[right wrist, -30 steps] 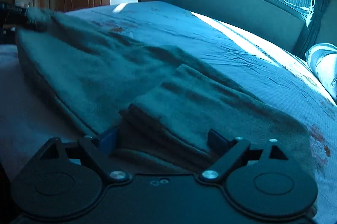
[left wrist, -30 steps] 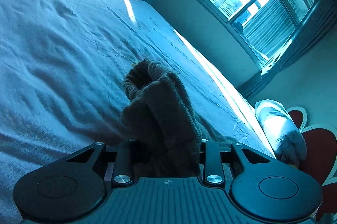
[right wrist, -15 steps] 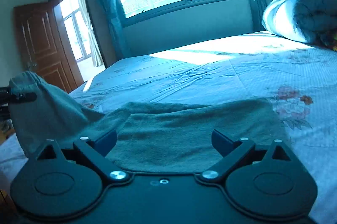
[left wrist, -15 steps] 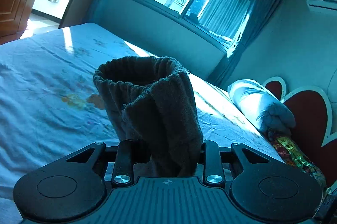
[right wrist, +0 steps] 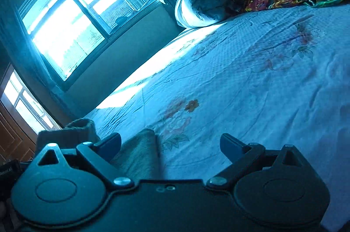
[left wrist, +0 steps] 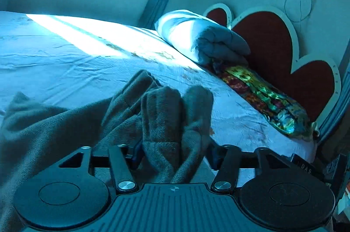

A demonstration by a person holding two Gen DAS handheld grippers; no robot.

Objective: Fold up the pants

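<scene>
In our left wrist view, the pants (left wrist: 72, 122) spread from the left edge over the bed (left wrist: 65, 70), and our left gripper (left wrist: 174, 151) has its fingers (left wrist: 136, 152) clenched on a bunched fold of them, with the rolled quilt (left wrist: 203, 37) and bright patterned pillow (left wrist: 262, 96) further right by the headboard (left wrist: 269, 42). In the right wrist view, a pants edge lies just inside the left finger of our right gripper (right wrist: 170, 144), whose fingers (right wrist: 231, 145) are spread wide and grasp nothing.
</scene>
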